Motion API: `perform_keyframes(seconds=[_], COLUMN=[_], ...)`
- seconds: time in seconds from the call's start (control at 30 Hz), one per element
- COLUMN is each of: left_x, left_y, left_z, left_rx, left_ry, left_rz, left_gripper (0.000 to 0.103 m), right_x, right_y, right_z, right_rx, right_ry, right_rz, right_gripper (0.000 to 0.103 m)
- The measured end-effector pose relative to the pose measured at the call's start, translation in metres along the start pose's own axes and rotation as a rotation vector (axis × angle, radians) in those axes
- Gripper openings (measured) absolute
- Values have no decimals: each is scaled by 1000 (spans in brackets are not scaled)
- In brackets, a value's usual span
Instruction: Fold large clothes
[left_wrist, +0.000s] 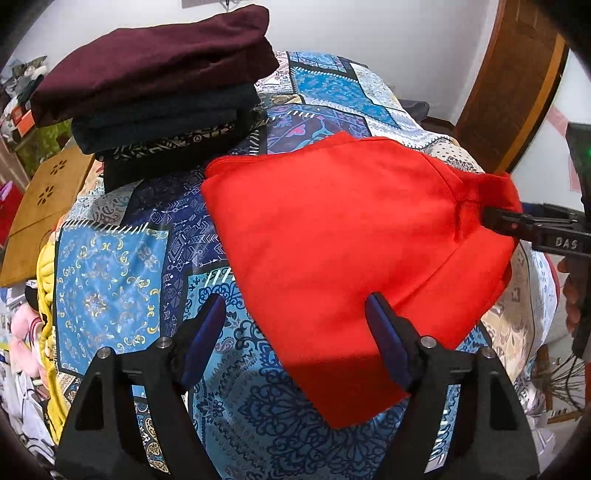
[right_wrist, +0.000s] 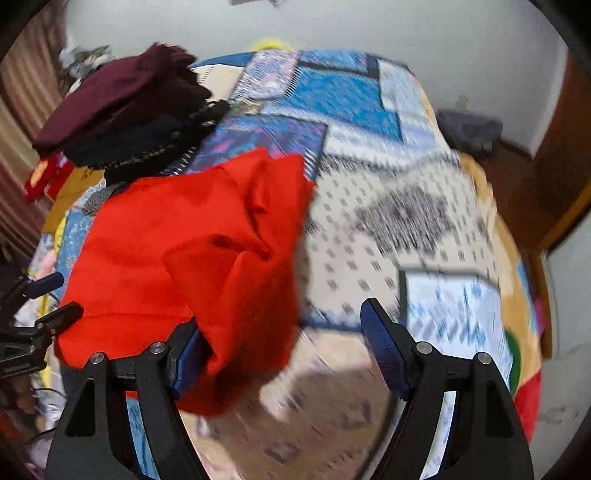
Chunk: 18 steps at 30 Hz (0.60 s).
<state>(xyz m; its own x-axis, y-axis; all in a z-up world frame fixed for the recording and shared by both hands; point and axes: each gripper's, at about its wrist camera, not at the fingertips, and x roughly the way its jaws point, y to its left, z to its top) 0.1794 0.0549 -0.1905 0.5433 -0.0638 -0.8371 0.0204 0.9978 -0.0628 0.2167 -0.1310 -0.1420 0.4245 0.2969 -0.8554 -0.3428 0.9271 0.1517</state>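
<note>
A red garment, folded into a broad panel, lies on the patchwork bedspread. My left gripper hovers open over its near corner. The right pad sits above the cloth and the left pad over bare bedspread; nothing is pinched. My right gripper reaches in from the right at the garment's bunched far edge. In the blurred right wrist view the right gripper stands wide open. A loose fold of the red garment drapes against its left pad, and the left gripper shows at the far left.
A stack of folded clothes, maroon on top, sits at the bed's far left corner. A tan cushion and clutter lie off the left side. A wooden door stands to the right. A hand holds the right gripper.
</note>
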Motion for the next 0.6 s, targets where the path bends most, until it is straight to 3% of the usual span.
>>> perform_keyframes(seconds=[0.13, 0.27, 0.43, 0.6], left_x=[0, -8, -18, -30], left_y=[-1, -2, 1, 20], left_z=[-7, -8, 0, 13], left_rx=[-10, -10, 20, -31], left_ry=[-10, -19, -35, -79], left_rz=[3, 11, 72, 118], left_gripper=[79, 79, 79, 79], right_x=[-3, -17, -46, -63], right_y=[-20, -19, -5, 15], right_z=[-23, -31, -16, 14], right_rx=[50, 19, -63, -95], right_ry=[23, 26, -44, -117], right_rz=[-20, -56, -42, 50], right_gripper=[77, 77, 79, 79])
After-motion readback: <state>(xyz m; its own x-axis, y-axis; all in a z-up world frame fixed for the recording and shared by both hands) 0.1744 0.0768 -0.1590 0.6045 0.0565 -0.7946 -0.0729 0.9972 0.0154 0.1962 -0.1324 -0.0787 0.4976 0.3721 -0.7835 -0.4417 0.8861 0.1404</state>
